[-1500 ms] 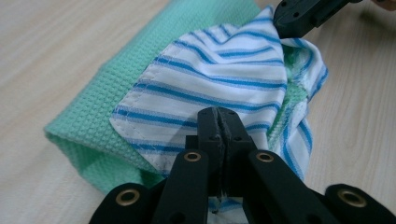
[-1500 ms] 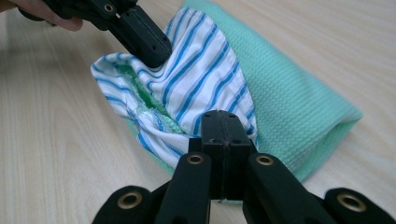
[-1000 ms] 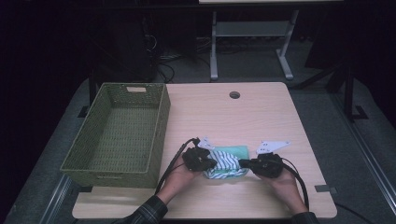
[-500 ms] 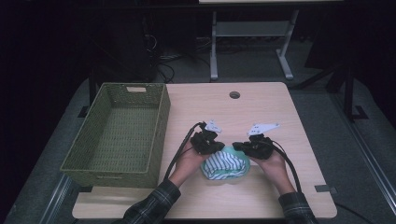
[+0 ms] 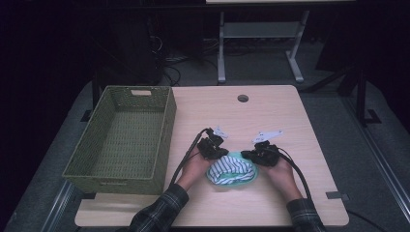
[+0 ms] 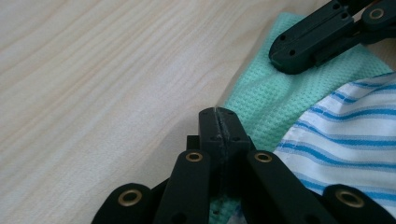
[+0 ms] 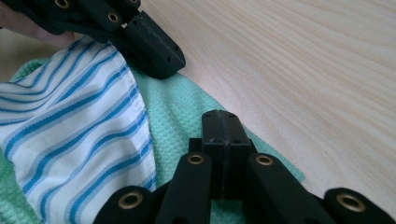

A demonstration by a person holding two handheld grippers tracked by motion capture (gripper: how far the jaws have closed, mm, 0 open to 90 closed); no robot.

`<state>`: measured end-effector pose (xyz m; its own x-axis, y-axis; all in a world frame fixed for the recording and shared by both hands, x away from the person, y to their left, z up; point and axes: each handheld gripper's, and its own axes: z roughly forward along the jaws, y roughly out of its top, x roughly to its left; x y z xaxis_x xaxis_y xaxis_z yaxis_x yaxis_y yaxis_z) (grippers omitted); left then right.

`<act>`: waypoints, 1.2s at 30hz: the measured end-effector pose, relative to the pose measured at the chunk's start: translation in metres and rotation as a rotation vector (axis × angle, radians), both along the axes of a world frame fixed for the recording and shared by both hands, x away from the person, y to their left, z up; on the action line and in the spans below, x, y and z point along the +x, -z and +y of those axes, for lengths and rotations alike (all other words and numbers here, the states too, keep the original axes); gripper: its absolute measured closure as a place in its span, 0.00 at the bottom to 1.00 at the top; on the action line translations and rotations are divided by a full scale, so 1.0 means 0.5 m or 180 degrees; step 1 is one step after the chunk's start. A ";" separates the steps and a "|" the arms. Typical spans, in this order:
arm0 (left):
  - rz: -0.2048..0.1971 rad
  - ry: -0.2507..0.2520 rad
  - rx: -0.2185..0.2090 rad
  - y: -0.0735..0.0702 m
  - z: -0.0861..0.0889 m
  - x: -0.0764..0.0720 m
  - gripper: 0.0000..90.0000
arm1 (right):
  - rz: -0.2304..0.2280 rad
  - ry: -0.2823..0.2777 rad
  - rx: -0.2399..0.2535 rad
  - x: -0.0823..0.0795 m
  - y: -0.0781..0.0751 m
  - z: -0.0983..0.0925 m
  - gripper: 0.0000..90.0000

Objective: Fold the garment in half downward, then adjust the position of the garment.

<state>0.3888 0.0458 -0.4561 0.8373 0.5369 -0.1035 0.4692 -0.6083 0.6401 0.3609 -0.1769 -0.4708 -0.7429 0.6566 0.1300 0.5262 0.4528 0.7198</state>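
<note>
A: Item one, the left gripper (image 5: 212, 147)?

B: Near the table's front middle, at the left far corner of the cloth bundle. In the left gripper view its tip (image 6: 218, 123) shows both jaws pressed flat together with only a seam between them, sitting at the edge of the green cloth (image 6: 266, 100). Whether a fold is nipped in that seam cannot be told.

A: Item two, the right gripper (image 5: 258, 154)?

B: At the right far corner of the same bundle. In its own view the tip (image 7: 223, 128) is also pressed together, lying over the green cloth (image 7: 187, 109), close to that cloth's edge. Again, a pinch on the fabric cannot be confirmed.

A: The cloths themselves?

B: One mint-green waffle-weave cloth (image 5: 232, 181) underneath, one white cloth with blue stripes (image 5: 232, 169) bunched on top of it. Both lie on the wooden table (image 5: 270, 116), between the two hands, near the front edge. In the right gripper view the striped cloth (image 7: 79, 126) has a stitched hem running beside the green weave.

A: Other stock?

B: One green woven basket (image 5: 121, 140) at the table's left, well apart from the cloths. One round cable hole (image 5: 242, 98) near the table's far edge.
</note>
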 end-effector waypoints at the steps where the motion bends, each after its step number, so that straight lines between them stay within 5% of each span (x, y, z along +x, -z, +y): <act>1: 0.0000 -0.0020 -0.0070 -0.008 0.004 -0.002 0.97 | 0.0005 0.0001 0.0008 0.000 0.000 0.000 1.00; 8: -0.0028 0.0067 -0.0298 -0.061 0.033 -0.050 0.96 | -0.0148 0.0029 0.0174 0.002 -0.023 -0.010 1.00; 13: 0.0008 0.0212 -0.0379 -0.066 0.039 -0.097 0.96 | -0.0232 0.0093 0.0190 0.022 -0.038 -0.015 1.00; 19: 0.0098 0.0426 -0.0467 -0.057 0.013 -0.147 0.96 | -0.0169 0.0003 0.0156 0.040 -0.033 0.009 1.00; 27: 0.0208 0.0637 -0.0338 -0.029 -0.022 -0.173 0.96 | -0.0051 -0.0125 0.0018 0.048 -0.010 0.046 1.00; 36: 0.0262 0.0665 -0.0196 -0.012 -0.027 -0.174 0.96 | 0.0008 -0.0171 -0.0115 0.043 -0.001 0.038 1.00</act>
<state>0.3020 0.0325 -0.4503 0.9170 0.3433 -0.2032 0.3893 -0.6588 0.6437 0.3822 -0.1579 -0.4702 -0.7770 0.6200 0.1090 0.5023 0.5061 0.7012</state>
